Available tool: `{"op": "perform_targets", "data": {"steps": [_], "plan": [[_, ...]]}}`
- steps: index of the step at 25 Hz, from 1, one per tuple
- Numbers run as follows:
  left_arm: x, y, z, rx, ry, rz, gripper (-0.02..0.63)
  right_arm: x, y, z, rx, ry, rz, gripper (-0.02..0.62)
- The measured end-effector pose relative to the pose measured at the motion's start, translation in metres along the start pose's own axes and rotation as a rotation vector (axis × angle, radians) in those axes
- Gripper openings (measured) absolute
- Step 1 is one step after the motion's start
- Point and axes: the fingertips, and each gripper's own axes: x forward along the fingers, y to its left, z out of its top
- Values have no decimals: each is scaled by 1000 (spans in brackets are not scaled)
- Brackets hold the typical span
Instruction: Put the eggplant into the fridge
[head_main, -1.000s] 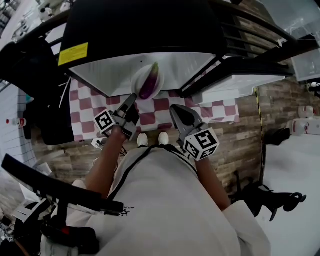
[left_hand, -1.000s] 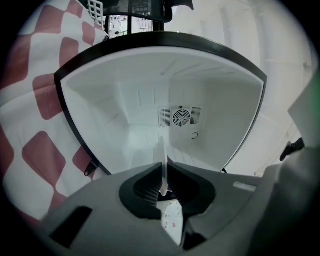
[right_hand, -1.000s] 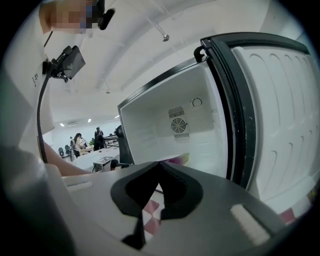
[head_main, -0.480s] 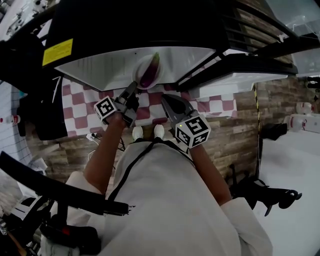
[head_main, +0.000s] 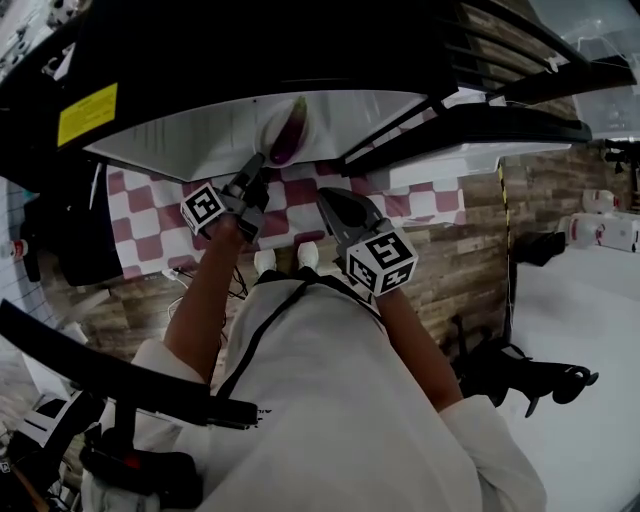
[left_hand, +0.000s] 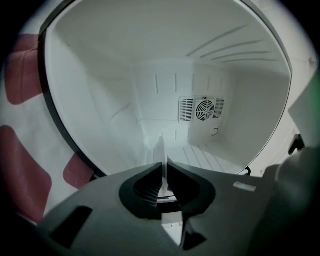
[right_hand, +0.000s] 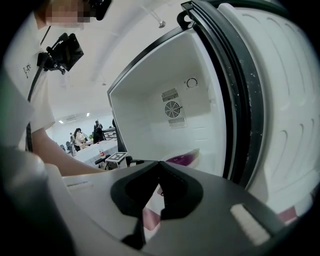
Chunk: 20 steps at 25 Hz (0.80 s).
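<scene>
Left hand-held gripper (head_main: 256, 165): almost closed, pinching the thin rim of the white plate (head_main: 266, 137).
Eggplant (head_main: 287, 135): lay on that plate, just inside the open fridge (head_main: 180, 145), near the front.
Right hand-held gripper (head_main: 327, 197): jaws together, holding nothing, beside the opening.
Progress: eggplant seemingly in; releasing the plate, withdrawing and shutting the door (right_hand: 280, 125) looked left.
Views: the left gripper view alone showed the rear fan grille (left_hand: 201, 109) but no eggplant; the right gripper view showed the eggplant's purple.

Place: open-plan office or lab hall
Beyond the fridge (head_main: 200, 140): people (right_hand: 80, 136) at a surface (right_hand: 97, 153), ceiling lights (right_hand: 65, 121)
Under the fridge: checked cloth (head_main: 150, 225), wood-plank floor (head_main: 460, 250)
</scene>
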Motion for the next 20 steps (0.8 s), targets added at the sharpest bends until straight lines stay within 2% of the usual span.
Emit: {"op": "perform_targets", "data": {"steps": [12,15,20], "plan": [[26,24,-1,16,48,32,37,-7,-10,-7,28,18,-52,6],[28,39,3,36,45,81,37,-9,-13,-7,34,21,-60,6],[39,47,4,43,51,102,37,-11,-17,-8,40,22,-67,6]]}}
